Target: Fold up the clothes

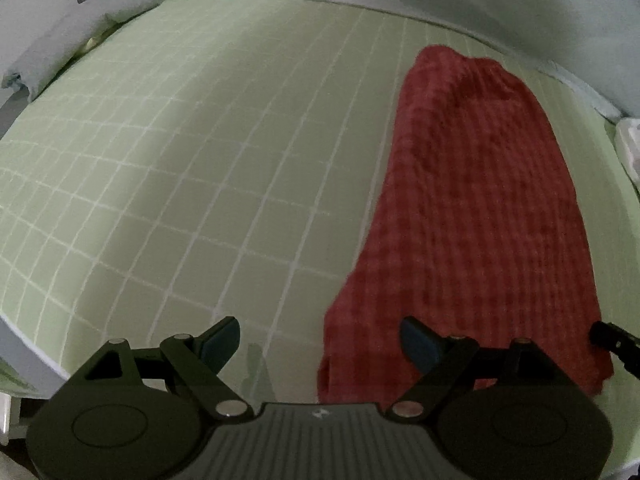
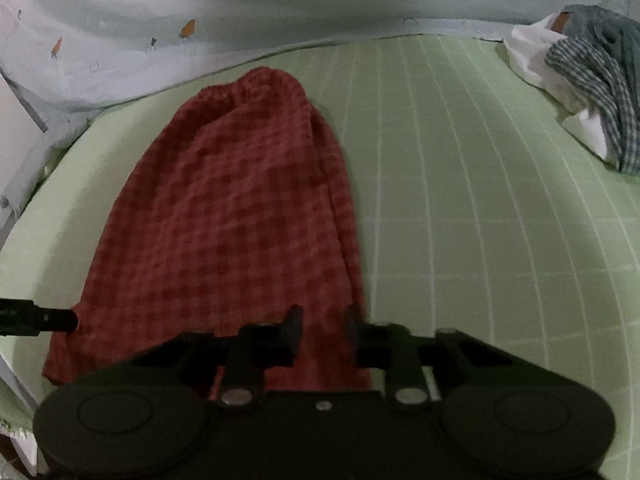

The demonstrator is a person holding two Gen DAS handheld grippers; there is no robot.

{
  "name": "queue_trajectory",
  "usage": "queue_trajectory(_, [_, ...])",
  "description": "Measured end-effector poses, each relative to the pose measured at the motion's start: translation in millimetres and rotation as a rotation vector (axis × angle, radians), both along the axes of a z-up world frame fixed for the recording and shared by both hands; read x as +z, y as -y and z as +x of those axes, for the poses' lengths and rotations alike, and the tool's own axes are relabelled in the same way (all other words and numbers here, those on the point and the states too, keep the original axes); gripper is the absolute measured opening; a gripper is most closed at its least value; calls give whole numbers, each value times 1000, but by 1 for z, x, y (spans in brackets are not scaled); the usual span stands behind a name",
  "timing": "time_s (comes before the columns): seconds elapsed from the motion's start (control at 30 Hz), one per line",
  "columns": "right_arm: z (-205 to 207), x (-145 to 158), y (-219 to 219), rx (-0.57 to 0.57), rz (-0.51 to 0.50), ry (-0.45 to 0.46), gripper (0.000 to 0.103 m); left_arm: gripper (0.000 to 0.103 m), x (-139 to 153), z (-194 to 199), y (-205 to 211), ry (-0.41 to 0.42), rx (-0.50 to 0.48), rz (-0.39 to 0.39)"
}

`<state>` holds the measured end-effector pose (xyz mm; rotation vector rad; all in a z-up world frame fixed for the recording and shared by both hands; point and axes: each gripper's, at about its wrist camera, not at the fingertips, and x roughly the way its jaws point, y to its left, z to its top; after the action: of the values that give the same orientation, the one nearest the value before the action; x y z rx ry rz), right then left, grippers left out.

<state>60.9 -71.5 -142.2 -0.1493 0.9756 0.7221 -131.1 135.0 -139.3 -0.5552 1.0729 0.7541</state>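
Note:
A red checked garment [image 1: 476, 208] lies folded into a long strip on the green grid mat [image 1: 180, 168]. My left gripper [image 1: 320, 340] is open over the strip's near left corner, its right finger above the cloth, its left finger above bare mat. In the right wrist view the same garment [image 2: 224, 216] runs away from me. My right gripper [image 2: 322, 332] hangs over the strip's near right edge with its jaws a narrow gap apart, cloth showing between them; whether they pinch it is unclear.
A heap of blue checked and white clothes [image 2: 588, 80] lies at the mat's far right corner. A pale sheet with small orange prints [image 2: 200, 28] borders the mat's far side. The other gripper's tip [image 2: 52, 320] shows at the garment's left.

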Motion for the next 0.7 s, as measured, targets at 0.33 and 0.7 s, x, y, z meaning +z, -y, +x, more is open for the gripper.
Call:
queue_trajectory(0.33, [-19,21,25,-29,63,94,7,87,-2,-13,15,-5,-10,2])
queue_trajectory(0.7, [-23,8,26,-51,74,43,2,87,3,-27,16,-7,-11,12])
